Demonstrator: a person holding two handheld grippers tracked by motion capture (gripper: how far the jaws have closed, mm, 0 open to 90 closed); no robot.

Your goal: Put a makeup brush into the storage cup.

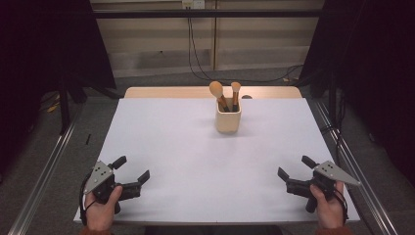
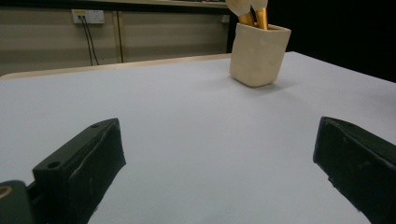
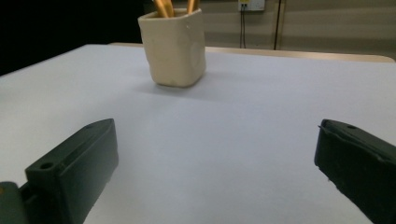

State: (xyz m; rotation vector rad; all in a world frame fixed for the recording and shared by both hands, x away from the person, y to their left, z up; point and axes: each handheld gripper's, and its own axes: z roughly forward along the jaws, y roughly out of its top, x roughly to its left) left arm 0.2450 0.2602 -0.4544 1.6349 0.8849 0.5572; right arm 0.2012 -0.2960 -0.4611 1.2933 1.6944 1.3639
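A white surface [image 1: 195, 161] carries 1 cream cup [image 1: 228, 121], which stands upright toward the far edge, a little right of centre. 2 brushes [image 1: 221, 96] stand in the cup, heads up, with tan bristles and dark handles; the left one leans left and the right one is closer to upright.

The left gripper [image 1: 132, 170] sits at the near left corner of the surface, held in the left hand [image 1: 101, 209], with its jaws spread wide and nothing between them. The right gripper [image 1: 295, 169] sits at the near right corner in the right hand [image 1: 327, 205], its jaws also wide apart and empty. Both grippers point inward and forward, and both are well apart from the cup.

In the left gripper view the cup [image 2: 258, 54] is up and to the right, with gold ferrules of the brushes [image 2: 253, 16] rising from its rim. In the right gripper view the cup [image 3: 173, 46] is up and to the left. A wall socket [image 2: 88, 16] with 2 cables hanging from it is on the wall beyond the surface.
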